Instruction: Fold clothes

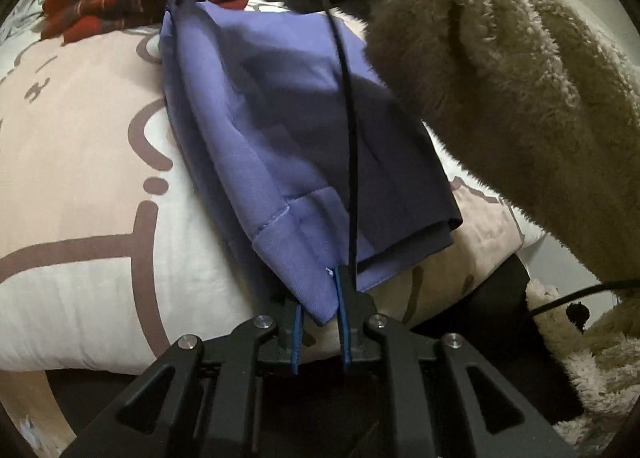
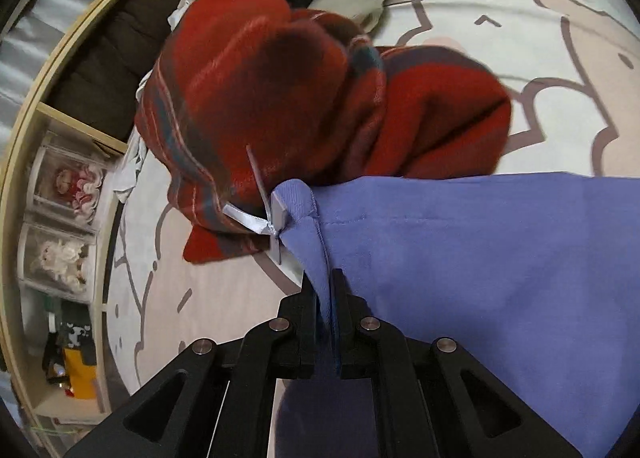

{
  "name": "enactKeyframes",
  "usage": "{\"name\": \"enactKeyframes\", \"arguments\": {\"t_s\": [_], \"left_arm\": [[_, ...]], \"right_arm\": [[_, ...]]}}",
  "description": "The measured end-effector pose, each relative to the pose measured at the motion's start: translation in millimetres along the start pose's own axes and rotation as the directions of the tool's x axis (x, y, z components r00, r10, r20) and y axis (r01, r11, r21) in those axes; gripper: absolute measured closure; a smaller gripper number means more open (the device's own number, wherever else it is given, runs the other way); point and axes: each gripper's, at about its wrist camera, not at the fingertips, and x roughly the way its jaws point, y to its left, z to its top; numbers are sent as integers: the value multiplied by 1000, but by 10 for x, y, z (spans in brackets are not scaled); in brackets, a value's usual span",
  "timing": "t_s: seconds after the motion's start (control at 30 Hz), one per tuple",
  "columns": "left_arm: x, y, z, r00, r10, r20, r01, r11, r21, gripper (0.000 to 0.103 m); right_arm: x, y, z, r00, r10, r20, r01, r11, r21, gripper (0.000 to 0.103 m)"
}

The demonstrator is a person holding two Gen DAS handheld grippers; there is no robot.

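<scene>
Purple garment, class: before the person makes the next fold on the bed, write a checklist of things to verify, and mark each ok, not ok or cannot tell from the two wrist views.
1. Left tongs grip a corner of the purple garment: ok, cloth sits between the fingers.
2. Right tongs grip the garment's edge: ok, shut on the hem near the ribbon tag.
3. Garment spread flat between both grips: not ok, its far layers lie doubled and creased.
4. Black cable clear of the cloth: not ok, it crosses the garment.
5. Red plaid blanket clear of the fold area: cannot tell, it lies close beside the held edge.
6. Fluffy beige sleeve clear: not ok, it overhangs the garment.
</scene>
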Motion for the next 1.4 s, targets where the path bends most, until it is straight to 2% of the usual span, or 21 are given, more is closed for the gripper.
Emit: {"name": "enactKeyframes", "arguments": {"t_s": [0.07, 0.1, 0.13, 0.2, 0.27, 0.33, 0.37, 0.47, 0.6, 0.7, 0.77, 0.87, 0.97, 1.03, 1.13, 1.4], "left_arm": [[-2, 9, -5, 1000, -9, -3, 9, 1000, -9, 88], [-10, 24, -14, 1000, -15, -2, 15, 1000, -20, 87], [-23, 42, -24, 1000, -22, 2, 22, 999, -35, 85], [-65, 78, -50, 999, -34, 12, 35, 997, -68, 78], [-127, 100, -83, 999, -37, 28, 40, 994, -98, 69], [-222, 119, -119, 998, -25, 54, 32, 992, -123, 49], [-270, 126, -136, 998, -17, 67, 26, 991, -134, 46], [-493, 192, -178, 992, -2, 125, 23, 985, -171, 45], [-764, 301, -164, 977, 18, 215, 30, 976, -216, 45], [-835, 322, -24, 969, 20, 248, 33, 978, -208, 45], [-752, 205, 81, 970, 25, 242, 13, 988, -156, 45], [-608, 66, 184, 973, 33, 227, -18, 997, -69, 45], [-334, -63, 247, 979, 76, 188, -82, 996, 25, 45], [-155, -131, 263, 978, 127, 168, -141, 987, 74, 45], [24, -133, 253, 973, 170, 157, -189, 976, 113, 45], [142, -97, 261, 967, 190, 172, -215, 966, 146, 44]], "right_arm": [[-94, 4, -27, 999, 31, 34, -31, 1000, -7, 82], [-198, 4, -28, 997, 53, 55, -53, 999, -10, 67], [-302, 4, -28, 994, 75, 77, -75, 997, -14, 43], [-511, 4, -28, 986, 120, 120, -118, 993, -22, 13], [-874, -63, -63, 967, 182, 176, -178, 983, -40, 11], [-1253, -211, -193, 954, 221, 200, -215, 975, -55, 11], [-1441, -285, -258, 947, 241, 212, -233, 971, -62, 11], [-1712, -520, -548, 948, 257, 186, -250, 966, -62, 11], [-1648, -818, -1103, 943, 330, 41, -330, 944, -26, 11], [-1436, -987, -1513, 957, 291, -21, -291, 957, 4, 11], [-1282, -1179, -1722, 966, 253, -43, -251, 966, 60, 11], [-1225, -1367, -1856, 968, 250, -2, -247, 957, 151, 12], [-1407, -1314, -1879, 947, 317, 53, -322, 932, 166, 12], [-1606, -1274, -1941, 943, 320, 89, -329, 935, 133, 12], [-1581, -1383, -2136, 942, 331, 66, -337, 924, 181, 12], [-1485, -1649, -2616, 928, 372, 15, -359, 882, 306, 12]]}}
